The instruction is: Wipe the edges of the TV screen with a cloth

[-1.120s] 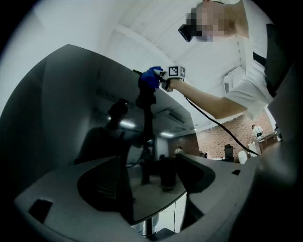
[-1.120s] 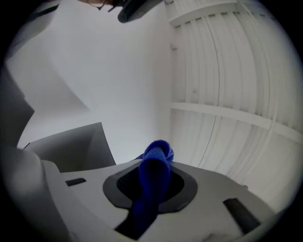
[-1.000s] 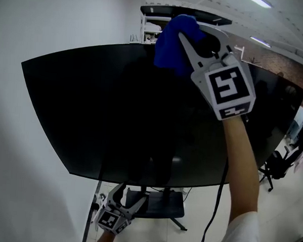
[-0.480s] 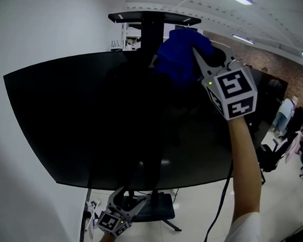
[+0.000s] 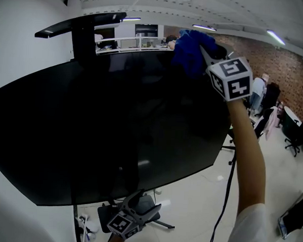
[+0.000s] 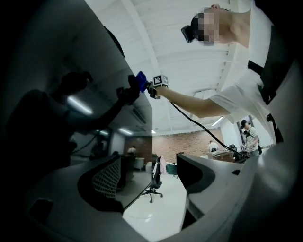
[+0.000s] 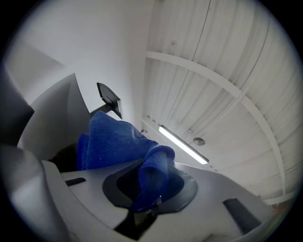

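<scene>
Right gripper: clenched blue cloth against TV screen edge, 1 o'clock.
Left gripper: hung released, empty, 6 o'clock.

Right arm raised at upper right, right gripper clamped on blue cloth, left gripper low at bottom centre, jaws apart, empty

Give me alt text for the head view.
The right gripper holds a blue cloth at the top edge of a large dark TV screen, near its right corner. The left gripper hangs open and empty below the screen's bottom edge.
</scene>
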Motion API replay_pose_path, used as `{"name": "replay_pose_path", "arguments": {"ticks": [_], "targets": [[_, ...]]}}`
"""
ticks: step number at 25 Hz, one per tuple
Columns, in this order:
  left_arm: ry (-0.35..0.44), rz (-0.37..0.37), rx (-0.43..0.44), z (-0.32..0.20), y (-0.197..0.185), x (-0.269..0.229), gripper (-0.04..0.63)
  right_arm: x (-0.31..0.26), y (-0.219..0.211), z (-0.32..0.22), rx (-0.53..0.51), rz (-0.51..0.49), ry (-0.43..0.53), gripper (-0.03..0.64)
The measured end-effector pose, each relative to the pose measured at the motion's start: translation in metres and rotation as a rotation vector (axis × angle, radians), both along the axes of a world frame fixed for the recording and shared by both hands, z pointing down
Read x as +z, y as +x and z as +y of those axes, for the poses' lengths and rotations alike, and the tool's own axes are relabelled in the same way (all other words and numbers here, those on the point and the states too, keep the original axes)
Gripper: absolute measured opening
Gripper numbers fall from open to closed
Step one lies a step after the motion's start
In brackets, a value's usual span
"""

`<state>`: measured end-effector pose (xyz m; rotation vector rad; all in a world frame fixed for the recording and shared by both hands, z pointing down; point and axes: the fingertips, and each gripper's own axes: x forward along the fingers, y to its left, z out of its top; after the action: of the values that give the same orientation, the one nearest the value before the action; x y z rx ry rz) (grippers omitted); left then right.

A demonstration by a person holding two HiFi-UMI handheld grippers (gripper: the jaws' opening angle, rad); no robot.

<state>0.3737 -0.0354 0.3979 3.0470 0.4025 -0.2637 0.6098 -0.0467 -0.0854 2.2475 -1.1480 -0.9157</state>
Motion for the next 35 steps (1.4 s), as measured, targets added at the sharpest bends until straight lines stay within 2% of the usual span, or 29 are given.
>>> {"name": "replay_pose_path", "arguments": {"ticks": [6,10,13,17,21,26,28,33,35], "targets": [[0.007,0.004,0.180,0.075,0.091,0.006,0.347,0.004,0.155,0.094,0.200,-0.108,0.021,0.081],[0.032,-0.003,0.268,0.108,0.131,0.007,0.347,0.005,0.233,0.150,0.307,-0.209,0.112,0.081],[0.035,0.005,0.322,0.129,0.154,0.006,0.347,0.007,0.276,0.189,0.379,-0.263,0.191,0.081],[0.025,-0.013,0.364,0.145,0.168,0.014,0.347,0.025,0.299,0.220,0.442,-0.272,0.235,0.083],[-0.008,-0.057,0.385,0.149,0.177,0.028,0.347,0.060,0.299,0.218,0.320,-0.305,0.271,0.083],[0.009,-0.078,0.410,0.157,0.182,0.037,0.347,0.092,0.294,0.217,0.169,-0.388,0.410,0.081],[0.010,-0.091,0.420,0.160,0.182,0.041,0.347,0.112,0.296,0.218,0.154,-0.434,0.439,0.075],[0.008,-0.129,0.442,0.168,0.183,0.056,0.347,0.216,0.311,0.206,0.136,-0.586,0.369,0.071],[0.007,-0.146,0.450,0.172,0.186,0.060,0.347,0.264,0.313,0.202,0.109,-0.661,0.369,0.071]]}}
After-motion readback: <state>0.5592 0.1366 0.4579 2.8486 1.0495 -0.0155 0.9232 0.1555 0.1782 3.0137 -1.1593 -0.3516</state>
